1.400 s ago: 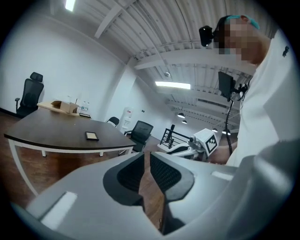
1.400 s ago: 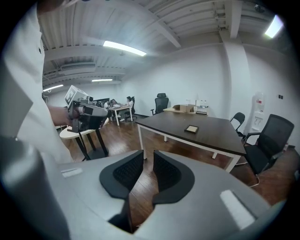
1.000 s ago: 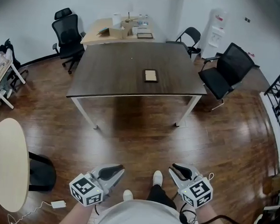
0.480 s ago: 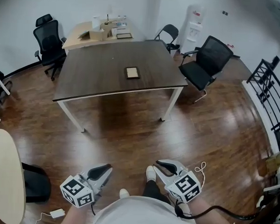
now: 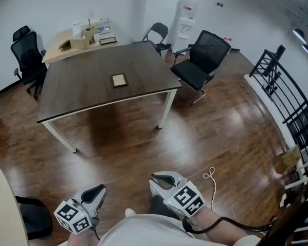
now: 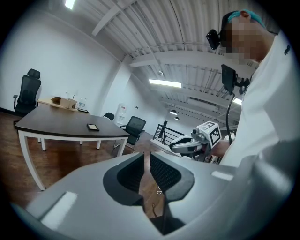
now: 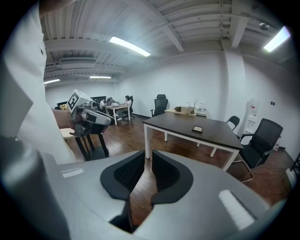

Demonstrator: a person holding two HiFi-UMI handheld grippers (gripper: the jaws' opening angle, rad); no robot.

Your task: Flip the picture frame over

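The picture frame [image 5: 119, 80], small with a dark border, lies flat near the middle of the dark brown table [image 5: 73, 90] across the room. It also appears as a small dark slab in the left gripper view [image 6: 93, 127] and in the right gripper view [image 7: 197, 128]. Both grippers are held low by the person's body, far from the table. My left gripper [image 5: 98, 192] is shut with nothing in it, jaws almost touching [image 6: 146, 157]. The right gripper [image 5: 157, 180] is likewise shut and empty [image 7: 148, 157].
A black office chair [image 5: 201, 58] stands at the table's right end, another [image 5: 28, 54] at its far left. A light wooden desk [image 5: 78, 39] with boxes sits behind. A black railing [image 5: 291, 109] runs on the right. A white cord [image 5: 210, 174] lies on the wooden floor.
The head view has swung right, so the table and frame slid toward the picture's left. Both grippers shifted a little lower and left in the view and stayed shut.
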